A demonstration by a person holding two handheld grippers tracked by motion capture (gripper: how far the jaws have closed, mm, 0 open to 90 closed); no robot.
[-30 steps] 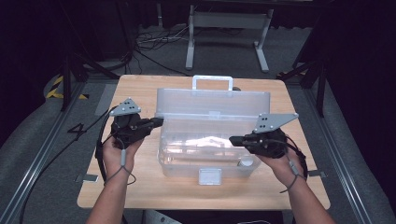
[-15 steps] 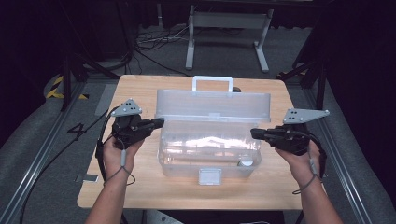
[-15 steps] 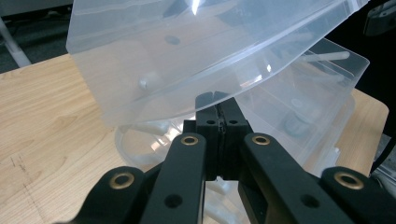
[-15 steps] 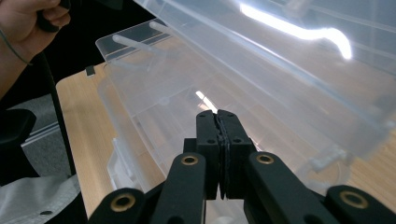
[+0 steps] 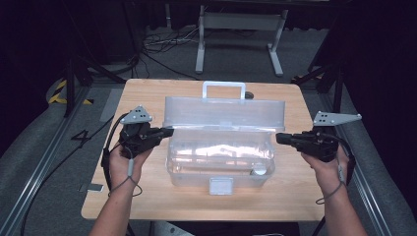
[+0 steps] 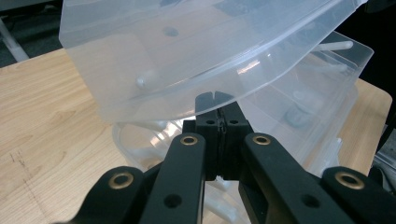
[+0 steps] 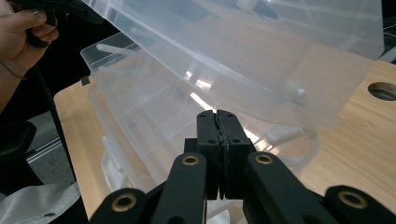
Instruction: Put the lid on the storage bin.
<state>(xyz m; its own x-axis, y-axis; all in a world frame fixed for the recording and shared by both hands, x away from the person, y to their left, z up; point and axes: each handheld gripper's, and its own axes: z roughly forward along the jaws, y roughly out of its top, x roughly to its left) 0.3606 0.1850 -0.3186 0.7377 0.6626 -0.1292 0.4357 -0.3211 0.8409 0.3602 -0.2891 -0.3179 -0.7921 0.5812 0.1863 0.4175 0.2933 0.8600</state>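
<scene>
Your right tool [image 5: 279, 138] pulled away rightward off clear box [image 5: 221, 157]; left tool [image 5: 169, 132] unmoved at lid edge; both tools pressed together, empty.

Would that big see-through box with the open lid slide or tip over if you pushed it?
The clear plastic box looks thin-walled and nearly empty, so probably light; on the smooth wooden table it would likely slide. Its raised lid leans back, so a high push might tip it backward. The walls may flex slightly.
</scene>
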